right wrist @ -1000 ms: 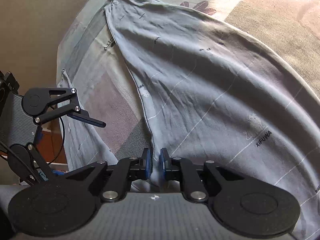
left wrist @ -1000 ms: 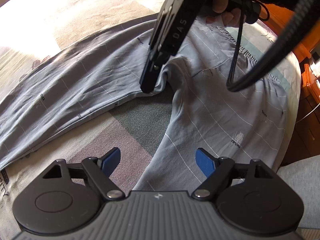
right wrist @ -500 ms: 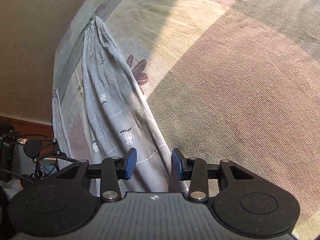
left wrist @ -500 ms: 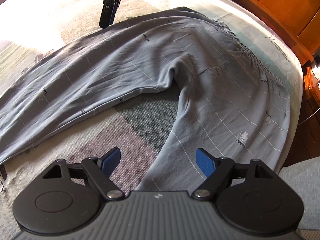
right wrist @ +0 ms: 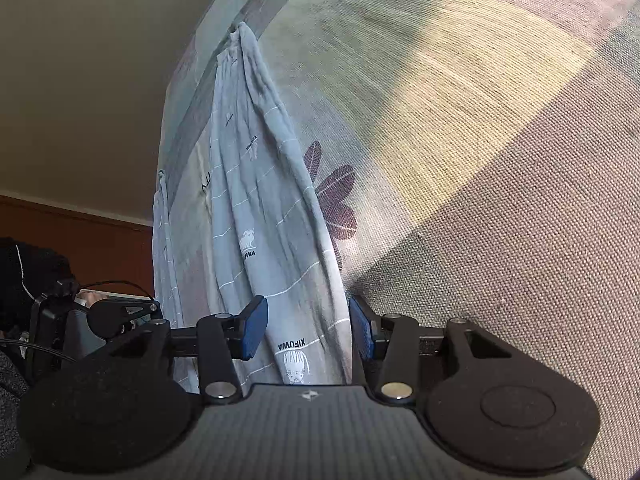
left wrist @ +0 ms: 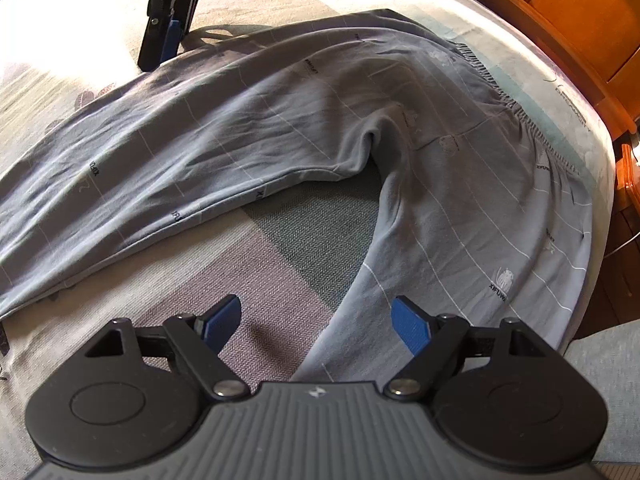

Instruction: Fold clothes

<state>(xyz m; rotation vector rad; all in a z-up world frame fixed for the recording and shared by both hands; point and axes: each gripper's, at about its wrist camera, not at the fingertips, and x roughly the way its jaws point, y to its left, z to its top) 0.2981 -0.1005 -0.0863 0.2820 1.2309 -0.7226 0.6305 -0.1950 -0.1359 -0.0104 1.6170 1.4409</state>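
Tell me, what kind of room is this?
Probably a bedroom: grey pyjama-style trousers lie spread on a mattress under a patterned sheet, with wooden furniture beside it.

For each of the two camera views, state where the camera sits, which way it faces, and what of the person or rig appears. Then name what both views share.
Left wrist: behind the open left gripper, looking steeply down at the grey trousers on the bed; the right gripper shows at top.
Right wrist: behind the right gripper, jaws just opening, looking along a trouser leg; the left gripper shows at left.
Shared: trousers, bed, both grippers.
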